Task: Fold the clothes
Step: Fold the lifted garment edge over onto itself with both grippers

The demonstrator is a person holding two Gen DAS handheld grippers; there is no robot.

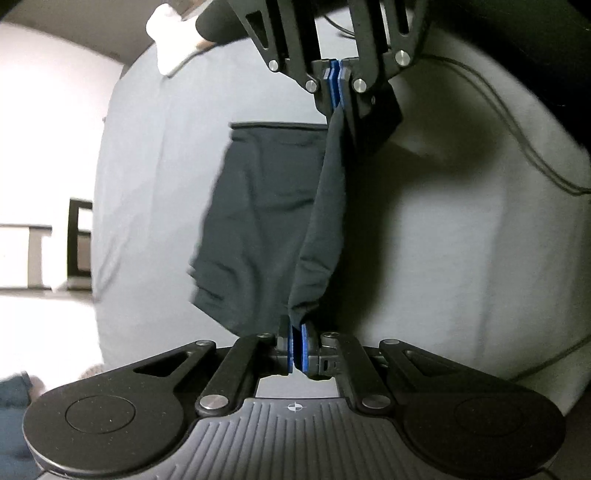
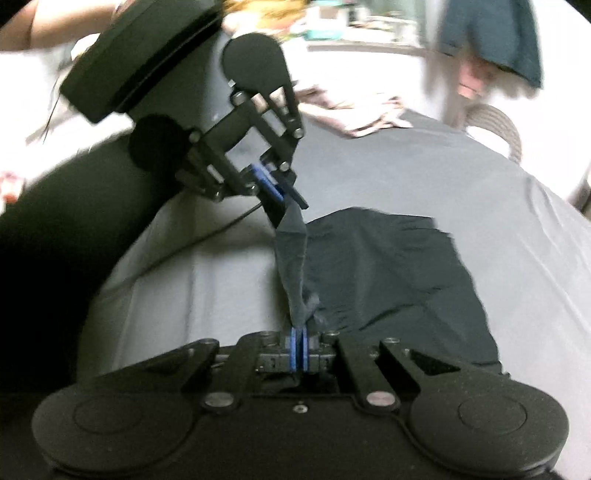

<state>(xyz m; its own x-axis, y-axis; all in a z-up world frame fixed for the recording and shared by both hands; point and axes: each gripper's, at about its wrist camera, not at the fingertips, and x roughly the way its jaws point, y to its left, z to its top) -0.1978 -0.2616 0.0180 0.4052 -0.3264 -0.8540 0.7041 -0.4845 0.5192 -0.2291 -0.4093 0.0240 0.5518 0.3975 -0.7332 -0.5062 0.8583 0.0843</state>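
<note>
Dark cloth, a navy garment (image 1: 258,206), lies partly spread on a grey sheet (image 1: 155,155) that covers the tabletop. In the left wrist view its flat part sits left of centre, with a straight hem at the far end, and one edge is lifted into a taut strip running from near to far. At the near end of that strip the left gripper (image 1: 298,345) has its blue-padded fingers (image 1: 305,347) pressed together on a bunched corner of the cloth. At the far end the right gripper (image 1: 335,83) pinches the other corner, its fingers likewise closed on the fabric. A thin black cable (image 1: 517,140) trails over the sheet on the right.

In the right wrist view the left gripper (image 2: 271,184) shows at the far left, tilted, gripping the top of the twisted strip. At the near centre the right gripper (image 2: 299,349) is clamped on the lower end. To the right the garment (image 2: 388,277) spreads loosely over the sheet (image 2: 517,258). A crumpled pinkish cloth (image 2: 369,118) lies at the far edge, and another dark garment (image 2: 491,33) hangs in the blurred background at far right.
</note>
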